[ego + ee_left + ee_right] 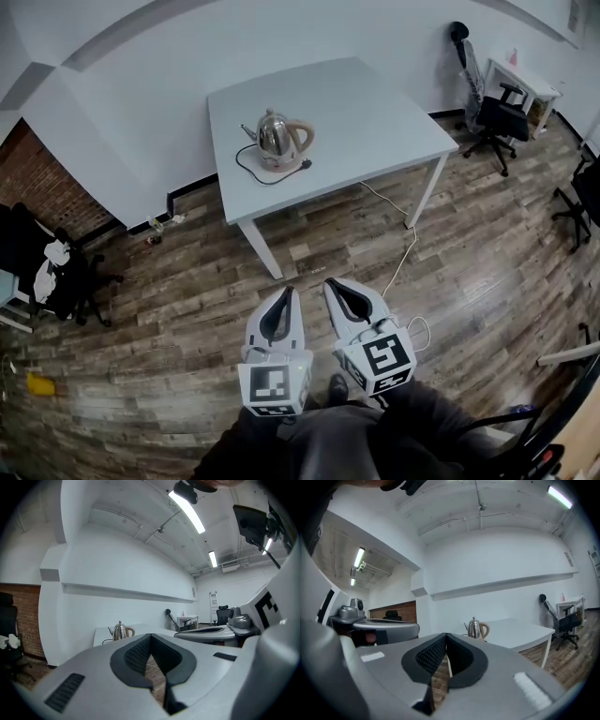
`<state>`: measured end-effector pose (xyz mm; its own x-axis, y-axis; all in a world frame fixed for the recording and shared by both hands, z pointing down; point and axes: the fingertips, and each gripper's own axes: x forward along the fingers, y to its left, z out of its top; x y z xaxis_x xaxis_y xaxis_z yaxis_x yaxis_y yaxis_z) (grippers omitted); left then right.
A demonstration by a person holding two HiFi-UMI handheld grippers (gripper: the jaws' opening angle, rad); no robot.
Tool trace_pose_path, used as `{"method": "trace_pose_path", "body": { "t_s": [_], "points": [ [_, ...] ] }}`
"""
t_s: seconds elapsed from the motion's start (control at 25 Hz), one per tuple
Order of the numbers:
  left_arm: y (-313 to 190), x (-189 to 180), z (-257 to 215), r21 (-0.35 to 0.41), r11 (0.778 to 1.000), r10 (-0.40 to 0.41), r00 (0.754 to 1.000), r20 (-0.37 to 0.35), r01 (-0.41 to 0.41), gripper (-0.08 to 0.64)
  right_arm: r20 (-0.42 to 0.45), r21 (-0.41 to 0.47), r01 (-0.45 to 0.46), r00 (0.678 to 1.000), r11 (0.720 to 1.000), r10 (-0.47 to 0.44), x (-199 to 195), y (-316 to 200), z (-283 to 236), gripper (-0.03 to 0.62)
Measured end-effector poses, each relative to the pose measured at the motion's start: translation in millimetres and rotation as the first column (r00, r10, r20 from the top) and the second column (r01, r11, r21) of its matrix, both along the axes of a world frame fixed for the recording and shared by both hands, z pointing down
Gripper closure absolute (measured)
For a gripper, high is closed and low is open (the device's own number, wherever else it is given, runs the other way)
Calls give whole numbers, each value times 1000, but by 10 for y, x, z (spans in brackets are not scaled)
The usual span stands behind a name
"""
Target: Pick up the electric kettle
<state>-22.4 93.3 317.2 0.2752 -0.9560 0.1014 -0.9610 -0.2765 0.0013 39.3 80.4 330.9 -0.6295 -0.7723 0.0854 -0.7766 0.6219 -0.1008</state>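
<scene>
Left tongs (286, 293): were held low over the floor, tips pressed together with nothing between them, pointing toward the bench.
Right tongs (334, 282): were just beside the left pair, likewise closed and empty.
Wooden floor (169, 309): dark planks lay under both tongs and ran on to the wall.
White cable (401, 258): trailed over the planks from near the right tongs up toward the bench's front right leg.
Bench (375, 112): was white and thin-legged, well apart from both tongs.
Electric kettle (277, 138): stood upright on the left part of the bench, with a steel body, its spout to the left and its tan handle to the right, far ahead of both tongs and touched by neither.
Black cord (246, 169): looped on the bench in front of the kettle.
Office chair (495, 117): was black and stood beyond the bench's right end.
</scene>
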Motion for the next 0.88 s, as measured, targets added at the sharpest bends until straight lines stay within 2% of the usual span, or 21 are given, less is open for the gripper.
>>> {"method": "trace_pose_path", "body": {
  "t_s": [0.32, 0.88],
  "points": [
    [-350, -64, 42, 1, 1000, 12, 1000, -4, -12, 560, 0, -11, -16, 1000, 1000, 16, -58, -358, 76, 589],
    [-1296, -596, 76, -12, 999, 50, 998, -26, -50, 560, -24, -25, -43, 999, 999, 42, -630, -1285, 115, 589]
  ]
}}
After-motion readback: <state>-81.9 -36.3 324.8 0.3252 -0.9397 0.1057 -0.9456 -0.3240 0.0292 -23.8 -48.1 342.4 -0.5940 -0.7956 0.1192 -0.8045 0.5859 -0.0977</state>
